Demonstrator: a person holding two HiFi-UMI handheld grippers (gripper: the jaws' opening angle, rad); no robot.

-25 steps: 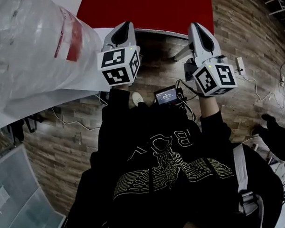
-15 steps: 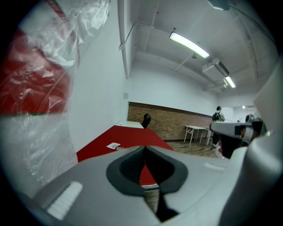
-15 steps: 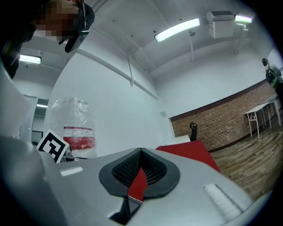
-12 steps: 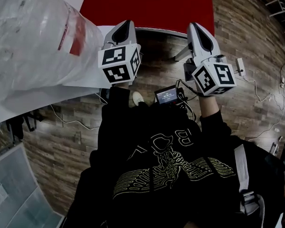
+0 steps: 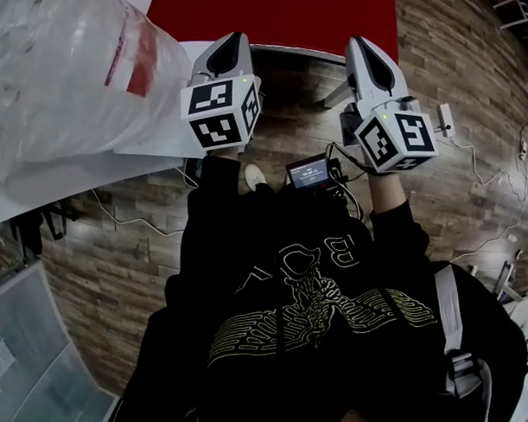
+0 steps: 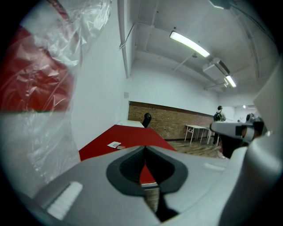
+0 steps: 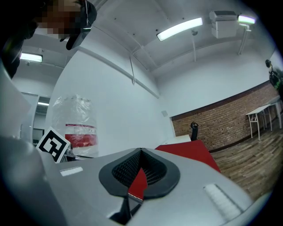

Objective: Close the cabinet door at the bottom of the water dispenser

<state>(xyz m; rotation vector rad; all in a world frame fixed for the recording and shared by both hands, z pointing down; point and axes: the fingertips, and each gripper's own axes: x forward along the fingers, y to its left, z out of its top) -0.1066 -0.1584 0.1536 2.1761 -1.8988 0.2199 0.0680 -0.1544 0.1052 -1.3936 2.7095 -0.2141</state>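
Wood-plank floor [image 5: 110, 254], brick-walled room. Left gripper [image 5: 230, 44]: fingers pressed together, nothing between them. Right gripper [image 5: 363, 47]: fingers likewise pressed together, empty. Water dispenser [image 5: 81, 178], plastic-wrapped bottle [image 5: 52, 75] on top: just left of the left fingers; its cabinet door is out of sight. Red table [image 5: 274, 15]: beyond both fingertips.

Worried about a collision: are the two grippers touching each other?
Apart. The head view shows a strip of wooden floor between the left gripper and the right gripper, which are held side by side.
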